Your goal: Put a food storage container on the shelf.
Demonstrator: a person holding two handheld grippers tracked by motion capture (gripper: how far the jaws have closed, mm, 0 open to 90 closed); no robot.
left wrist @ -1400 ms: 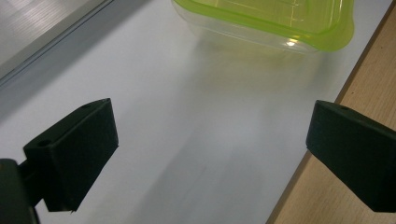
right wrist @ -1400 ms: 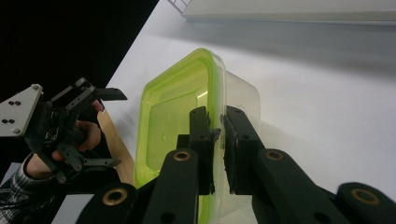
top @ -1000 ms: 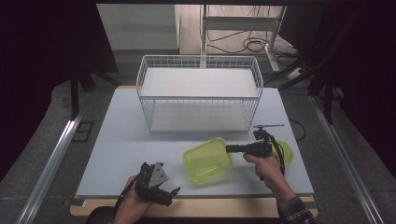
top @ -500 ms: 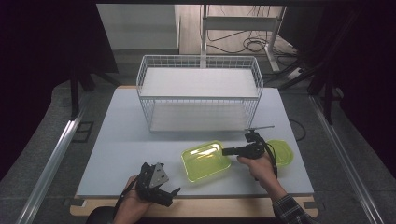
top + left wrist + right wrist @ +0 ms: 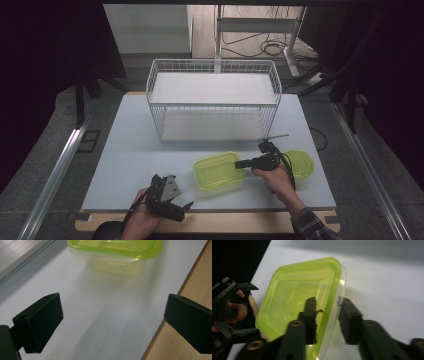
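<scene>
Items counted on the worktop (image 5: 125, 150): one green container (image 5: 218, 171), lower centre of the frame; one green lid (image 5: 301, 163), lower right; one white wire basket (image 5: 214, 100), upper centre. Hand-held grippers: two, one at lower left (image 5: 175, 206) and one at lower right (image 5: 241, 163).

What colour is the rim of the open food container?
Yellow-green rim over a clear body; best in the right gripper view.

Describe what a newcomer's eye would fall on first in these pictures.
The bright green box stands out near the table's front edge. The right tongs straddle its right rim, one jaw inside and one outside, and have just been opening. Behind it stands a white wire basket; a green lid lies to the right.
</scene>
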